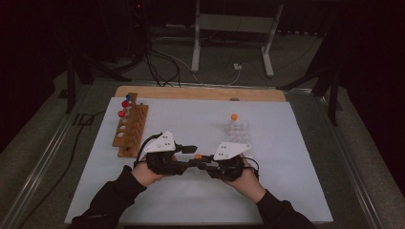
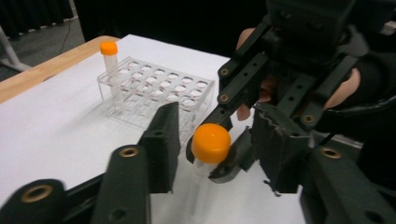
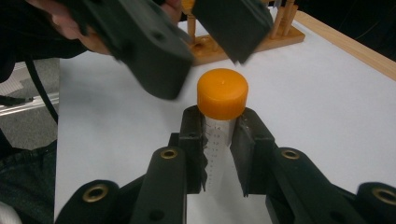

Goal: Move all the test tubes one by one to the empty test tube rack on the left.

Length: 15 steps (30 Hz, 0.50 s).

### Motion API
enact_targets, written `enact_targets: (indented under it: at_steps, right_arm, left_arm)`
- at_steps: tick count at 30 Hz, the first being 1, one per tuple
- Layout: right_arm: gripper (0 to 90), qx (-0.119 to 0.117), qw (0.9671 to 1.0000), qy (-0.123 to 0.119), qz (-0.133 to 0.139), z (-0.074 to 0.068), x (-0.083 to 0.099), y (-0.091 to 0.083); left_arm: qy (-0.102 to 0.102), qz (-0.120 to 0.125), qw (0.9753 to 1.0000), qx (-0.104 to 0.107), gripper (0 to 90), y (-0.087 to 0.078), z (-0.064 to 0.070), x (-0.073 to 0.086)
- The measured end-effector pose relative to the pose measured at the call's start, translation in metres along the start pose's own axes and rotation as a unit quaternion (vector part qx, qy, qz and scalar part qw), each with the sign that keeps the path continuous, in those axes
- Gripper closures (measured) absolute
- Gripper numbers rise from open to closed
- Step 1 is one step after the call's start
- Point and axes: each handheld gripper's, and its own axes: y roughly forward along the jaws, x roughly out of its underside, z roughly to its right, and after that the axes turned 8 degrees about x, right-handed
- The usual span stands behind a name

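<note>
We locate the wooden rack (image 1: 130,130) left of the tube rack (image 1: 238,132), and the held tube (image 1: 198,156) before it, between both grippers.

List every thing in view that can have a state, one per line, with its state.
Clear plastic tube with orange cap: capped, upright, clamped by the right gripper.
Left gripper: open, jaws either side of the cap.
Second orange-capped tube: capped, standing in the clear plastic rack.
Clear plastic rack: other holes empty.
Wooden rack: red and blue capped tubes at far end.

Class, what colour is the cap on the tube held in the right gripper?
Orange. The cap shows best in the right gripper view, above the right gripper.
</note>
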Motion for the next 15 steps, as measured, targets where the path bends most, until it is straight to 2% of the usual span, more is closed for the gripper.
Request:
enact_targets:
  at_steps: [2, 7, 12, 15]
  right_arm:
    - [74.5, 0.0, 1.0, 0.001, 0.001, 0.0, -0.0004, 0.0]
    - [74.5, 0.004, 1.0, 0.002, 0.001, 0.0007, -0.0007, -0.001]
    - [73.8, 0.005, 1.0, 0.005, 0.003, 0.0013, -0.001, -0.0015]
    - [59.1, 0.006, 0.9999, 0.013, 0.009, 0.0035, -0.0006, -0.0013]
  left_arm:
    - [0.007, -0.01, 0.9999, -0.005, 60.1, 0.0027, -0.0004, 0.0005]
    - [0.011, -0.013, 0.9998, -0.009, 70.2, 0.0056, -0.0012, 0.0005]
    - [0.019, -0.014, 0.9996, -0.013, 71.2, 0.0049, -0.0007, -0.0015]
    - [0.019, -0.008, 0.9995, -0.023, 71.5, -0.0016, -0.0016, -0.0049]
